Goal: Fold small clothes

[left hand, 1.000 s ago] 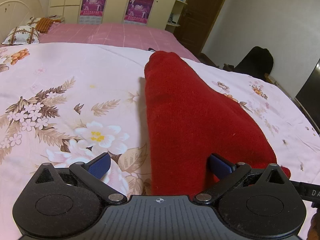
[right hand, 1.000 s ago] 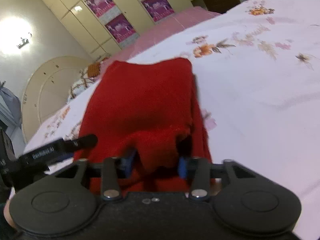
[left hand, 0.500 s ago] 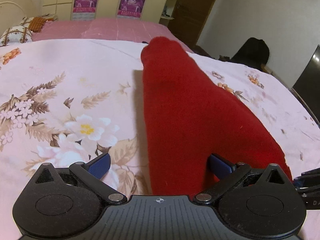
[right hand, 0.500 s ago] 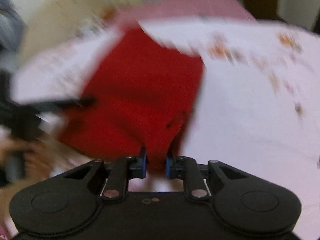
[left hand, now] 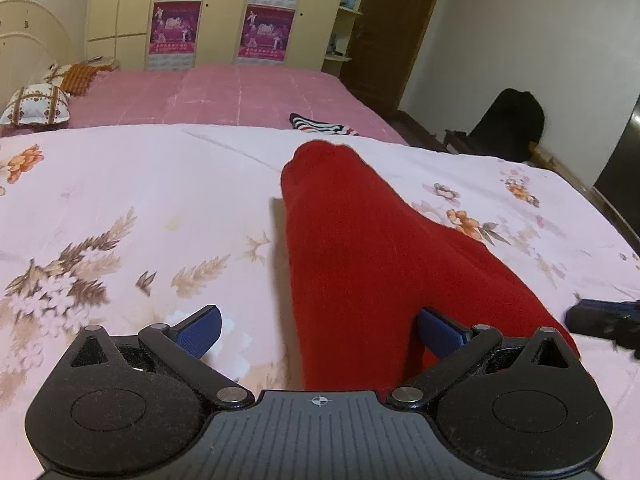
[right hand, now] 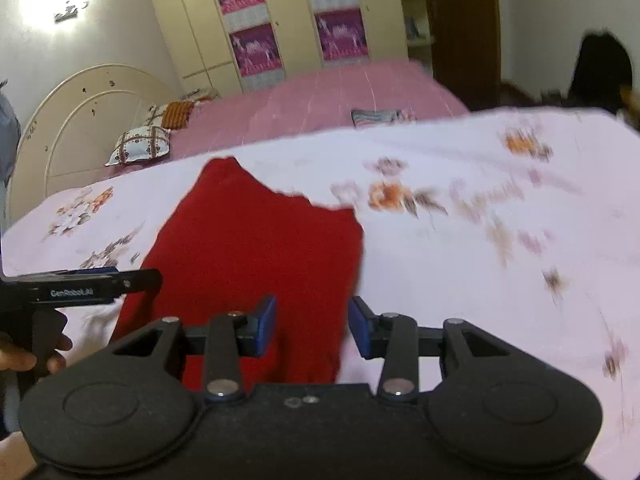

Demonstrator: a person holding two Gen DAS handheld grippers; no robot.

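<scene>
A red knitted garment lies folded into a long strip on the floral bedsheet. My left gripper hovers over its near end, open wide, its blue pads clear of the cloth. In the right wrist view the same garment lies flat. My right gripper is above its near right corner with the jaws opening; red cloth shows in the gap, and the pads do not press on it. The left gripper, held by a hand, appears at the left edge.
A striped folded garment lies beyond the sheet on the pink bedspread. Pillows rest by the headboard. Wardrobes stand behind. A dark bag sits off the bed's right side.
The right gripper was shut on the garment's near edge; it has lifted, rolled level and parted its jaws, leaving the cloth flat. The left gripper, open throughout, has drawn back slightly.
</scene>
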